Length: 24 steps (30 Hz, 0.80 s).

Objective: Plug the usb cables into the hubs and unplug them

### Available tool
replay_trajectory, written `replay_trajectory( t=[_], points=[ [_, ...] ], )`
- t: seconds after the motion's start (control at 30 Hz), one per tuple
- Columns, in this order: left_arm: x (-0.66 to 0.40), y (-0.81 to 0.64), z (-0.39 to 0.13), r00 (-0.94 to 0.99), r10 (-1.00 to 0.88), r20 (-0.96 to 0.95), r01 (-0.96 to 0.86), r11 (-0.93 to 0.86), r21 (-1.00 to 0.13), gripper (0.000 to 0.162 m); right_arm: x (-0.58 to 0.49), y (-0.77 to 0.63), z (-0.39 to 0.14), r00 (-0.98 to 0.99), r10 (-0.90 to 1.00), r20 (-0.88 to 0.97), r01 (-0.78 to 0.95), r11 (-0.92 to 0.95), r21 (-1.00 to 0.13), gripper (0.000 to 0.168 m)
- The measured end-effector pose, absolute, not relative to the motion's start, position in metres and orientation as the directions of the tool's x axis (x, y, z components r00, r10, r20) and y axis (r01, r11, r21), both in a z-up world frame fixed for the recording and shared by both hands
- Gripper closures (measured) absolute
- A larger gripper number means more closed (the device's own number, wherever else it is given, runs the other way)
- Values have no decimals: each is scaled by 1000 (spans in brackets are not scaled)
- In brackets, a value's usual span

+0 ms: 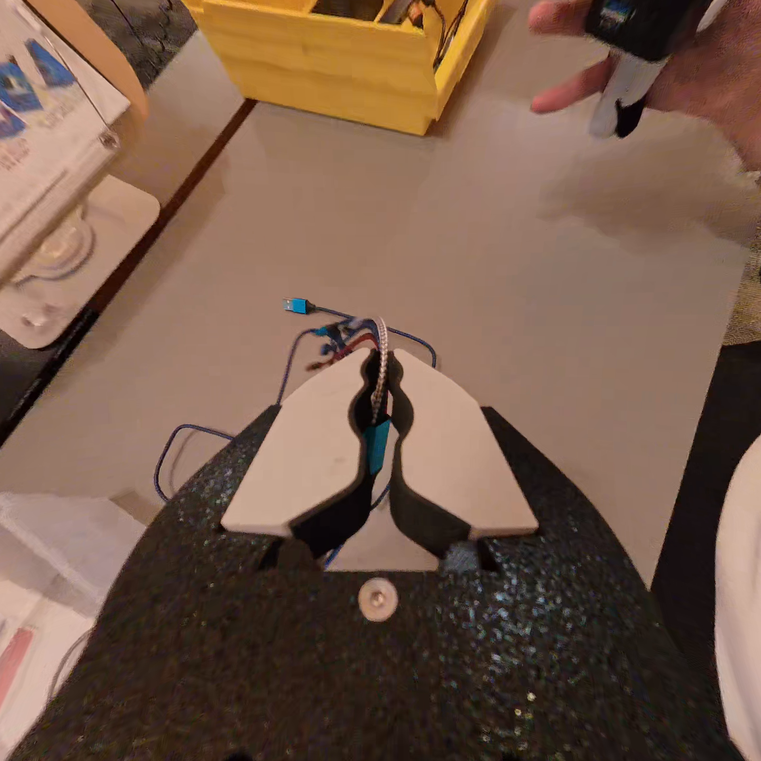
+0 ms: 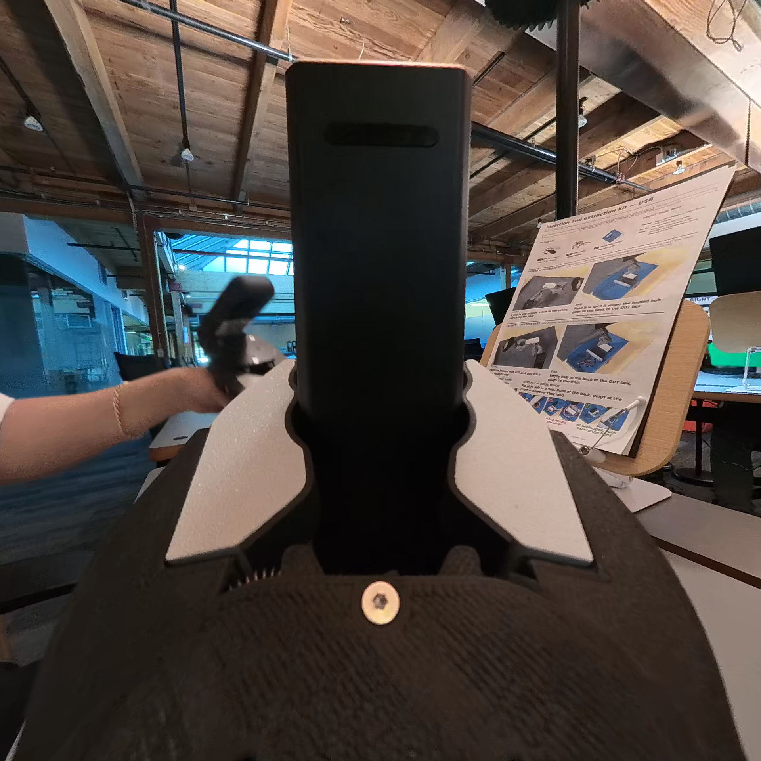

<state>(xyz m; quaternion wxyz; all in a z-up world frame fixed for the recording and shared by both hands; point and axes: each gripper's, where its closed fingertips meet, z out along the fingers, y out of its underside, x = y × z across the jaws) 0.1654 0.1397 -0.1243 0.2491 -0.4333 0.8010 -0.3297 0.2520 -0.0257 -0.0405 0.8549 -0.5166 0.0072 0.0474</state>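
**Hub and plug held apart, insertion not yet made**

The left gripper is seen with fingers narrowed onto a braided USB cable, the teal plug pinched deep between the pads. The rest of that cable bundle trails forward onto the grey table, where a second teal USB plug lies loose, just ahead of the fingertips. A red connector end is glimpsed in the tangle; the exact number of cables cannot be told from the blur.

The right gripper is clamped around a black USB hub, which is held upright and raised toward the ceiling, well apart from the plug. One slot-like recess is visible on the hub face; ports cannot be made out.

Progress, as judged: both parts are picked up, but nothing is plugged in. Alignment, insertion and later unplugging are all left.

Counts: one hub seen, two teal plugs, one yellow wooden box at the table's far end with dividers inside, one instruction sheet on a wooden stand. A person's hand holding the other gripper is seen at left in the right wrist view.
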Motion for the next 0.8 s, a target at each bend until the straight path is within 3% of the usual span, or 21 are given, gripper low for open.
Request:
replay_trajectory(
  t=[0.07, 0.13, 0.27, 0.3, 0.37, 0.43, 0.53, 0.7, 0.8],
  points=[
    [165, 146, -159, -512, -855, -83, -570, 411, -712, 159, 251, -26, -41, 995, 82, -59, -90, 461, -883, 96],
    [154, 155, -192, -529, -847, -53, -656, 448, -607, 158, 251, -26, -42, 994, 92, -60, -96, 464, -881, 96],
    [133, 171, -207, -507, -861, -47, -755, 469, -458, 145, 247, -28, -43, 977, 190, -94, -177, 489, -854, 95],
    [120, 170, -206, -511, -860, -1, -788, 469, -399, 133, 245, -28, -44, 969, 222, -107, -206, 490, -847, 96],
    [96, 174, -197, -497, -868, 20, -835, 472, -283, 92, 241, -26, -46, 947, 294, -132, -266, 479, -837, 96],
    [85, 178, -180, -486, -874, -33, -842, 477, -251, 101, 235, -24, -48, 924, 354, -146, -309, 467, -829, 96],
    [77, 152, -144, -513, -858, 17, -806, 475, -352, 88, 227, -21, -49, 892, 425, -153, -357, 458, -814, 96],
    [148, 67, -71, -588, -809, -2, -486, 355, -799, 85, 212, 0, -66, 883, 447, -144, -332, 377, -865, 96],
    [181, 19, -43, -624, -781, -19, -346, 298, -890, 77, 200, 17, -77, 880, 452, -146, -314, 322, -893, 96]
  ],
)
